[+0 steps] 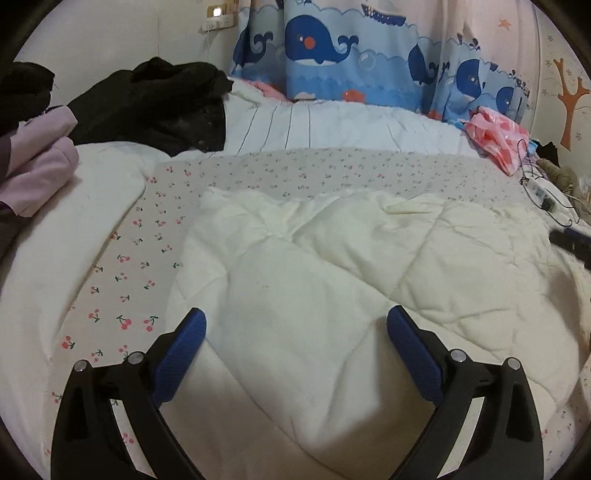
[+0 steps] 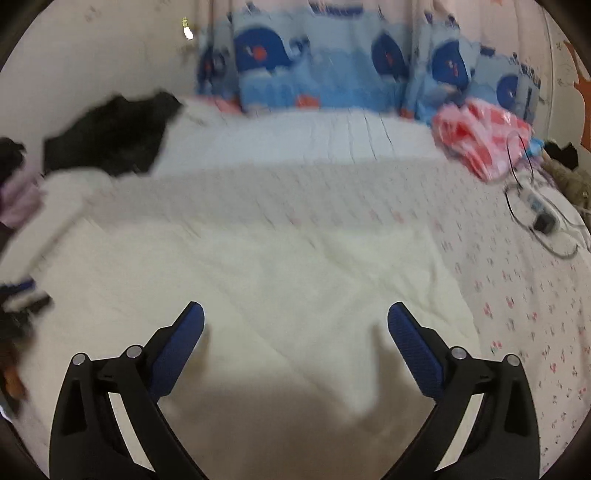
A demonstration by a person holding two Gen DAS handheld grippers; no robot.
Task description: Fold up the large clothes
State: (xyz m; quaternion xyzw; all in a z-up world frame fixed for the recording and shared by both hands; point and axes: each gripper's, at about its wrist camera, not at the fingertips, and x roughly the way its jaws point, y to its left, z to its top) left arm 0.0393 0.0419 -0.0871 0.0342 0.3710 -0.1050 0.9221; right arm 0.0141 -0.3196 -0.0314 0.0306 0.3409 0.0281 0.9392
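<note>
In the left wrist view, the left gripper (image 1: 296, 320) hangs spread and empty over the cream quilted garment (image 1: 332, 280) at centre; a shallow pinch might catch only the top layer, and its near hem is cut off at 6 o'clock. In the right wrist view, blurred, the right gripper (image 2: 295, 314) is likewise spread, with the garment's edges indistinct and the black clothes (image 2: 110, 133) at 10 o'clock.

I can read no words, numbers or brands anywhere ahead of my claws; the small wall plate (image 1: 217, 16) far beyond them is too blurred.
</note>
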